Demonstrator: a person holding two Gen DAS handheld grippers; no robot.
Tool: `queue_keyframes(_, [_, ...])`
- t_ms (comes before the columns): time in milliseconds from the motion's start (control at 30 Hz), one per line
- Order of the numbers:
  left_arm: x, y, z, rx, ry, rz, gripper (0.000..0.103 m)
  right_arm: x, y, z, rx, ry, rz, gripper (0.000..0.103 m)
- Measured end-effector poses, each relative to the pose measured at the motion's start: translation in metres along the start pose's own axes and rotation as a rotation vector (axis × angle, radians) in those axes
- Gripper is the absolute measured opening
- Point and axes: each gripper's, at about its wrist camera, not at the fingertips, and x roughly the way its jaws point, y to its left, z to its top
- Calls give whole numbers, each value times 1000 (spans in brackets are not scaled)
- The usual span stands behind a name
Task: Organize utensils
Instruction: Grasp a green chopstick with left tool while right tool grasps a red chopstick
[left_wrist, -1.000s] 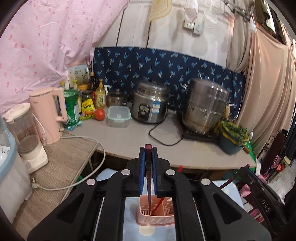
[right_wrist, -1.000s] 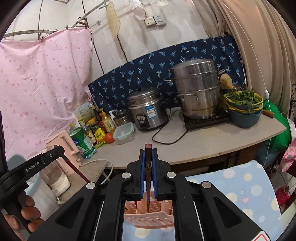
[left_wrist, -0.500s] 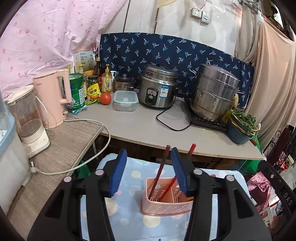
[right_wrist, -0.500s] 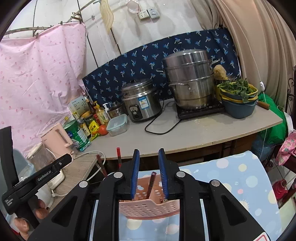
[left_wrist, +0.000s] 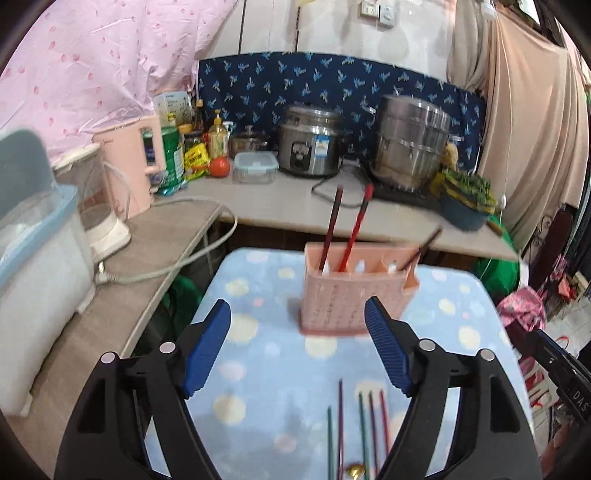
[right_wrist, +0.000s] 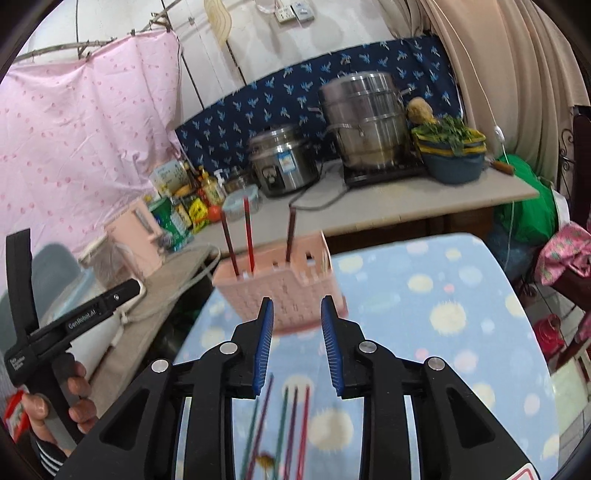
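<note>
A pink slotted basket (left_wrist: 351, 295) (right_wrist: 280, 291) stands on the blue dotted cloth (left_wrist: 258, 369). Its left compartment holds a dark red chopstick (left_wrist: 332, 225) and a red chopstick (left_wrist: 356, 225); a third chopstick (left_wrist: 424, 247) (right_wrist: 291, 232) leans further right. Several loose chopsticks (left_wrist: 364, 432) (right_wrist: 291, 424) lie on the cloth close to me, beside a small gold piece (left_wrist: 354, 470). My left gripper (left_wrist: 297, 304) hangs short of the basket, its jaws opening wide with nothing between them. My right gripper (right_wrist: 297, 300) also sits short of the basket, jaws opening a little and empty.
Behind the cloth-covered table runs a counter (left_wrist: 280, 206) with a rice cooker (left_wrist: 310, 147), a steel steamer pot (left_wrist: 410, 144), a pink kettle (left_wrist: 129, 166), bottles and a trailing cable (left_wrist: 177, 269). A hand (right_wrist: 74, 402) holds the left tool's handle at lower left.
Both grippers were shut on a chopstick above the basket; they let go, opened and drew back and down. The chopsticks now stand in the basket, and loose ones have come into view.
</note>
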Motion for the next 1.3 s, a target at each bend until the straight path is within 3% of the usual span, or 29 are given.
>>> queue_keyframes(300, [-11,0,-99,13,152,-20,71,-19,-6,-103,-42,145,-50,26])
queue_keyframes(633, [-21,-4,-171,34,239,-28,71,-19,-6,-178,-66,262,-60,26])
queue_keyframes(900, [-20,-3,-210,37,311,-36,71,-12,5,-206,-79,313,-43,26])
queue_keyframes(1300, [-24,-10,-238,60,347,-57,71,5,20,-218,-113,352,-26,26])
